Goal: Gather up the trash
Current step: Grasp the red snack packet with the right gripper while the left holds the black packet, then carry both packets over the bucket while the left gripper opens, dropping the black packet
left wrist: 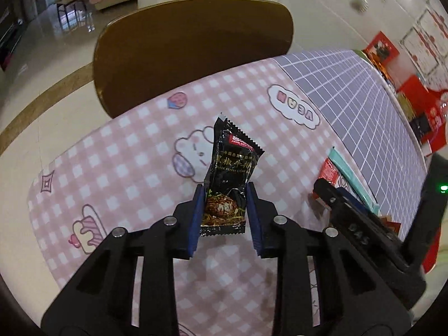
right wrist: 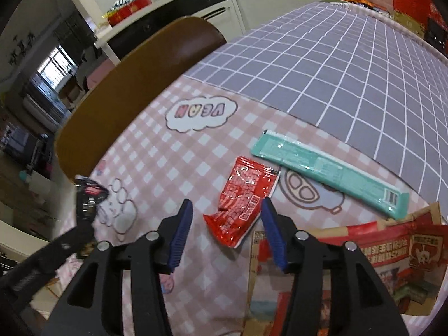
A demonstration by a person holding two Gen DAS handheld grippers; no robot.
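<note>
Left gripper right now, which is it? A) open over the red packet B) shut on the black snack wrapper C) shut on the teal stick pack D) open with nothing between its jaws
B: in the left wrist view the left gripper has its jaws pressed on both sides of the black snack wrapper, which stands up off the pink checked mat.

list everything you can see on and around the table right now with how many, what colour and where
black wrapper: 1, black, held upright between the left gripper's pads
red wrapper: 1, red, flat on the pink cloth before the right gripper
teal wrapper: 1, teal, long, beyond the red one
paper bag: 1, brown and red, near right table edge
chair: 1, brown, behind the table
tablecloth: 1, pink check and grey grid
left gripper: shut on black wrapper
right gripper: open
</note>
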